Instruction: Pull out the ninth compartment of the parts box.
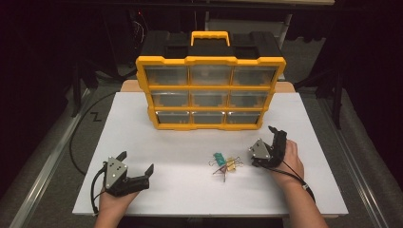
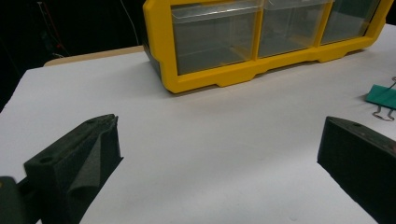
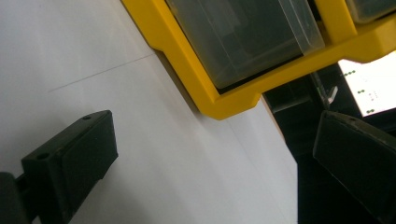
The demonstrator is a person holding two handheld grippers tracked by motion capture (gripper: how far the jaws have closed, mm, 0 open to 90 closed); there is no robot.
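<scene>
I am holding my left gripper (image 1: 137, 166) and right gripper (image 1: 278, 135) with jaws apart, empty, flanking the binder clips (image 1: 225, 164) lying before the yellow drawer organizer (image 1: 210, 61), ready for sorting

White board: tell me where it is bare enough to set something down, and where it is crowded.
Bare: the wide strip of the white board between the left claw and the binder clips, and the left side beside the yellow organizer. Crowded: the clips lie close to the right claw, and the organizer fills the middle of the far edge.
</scene>
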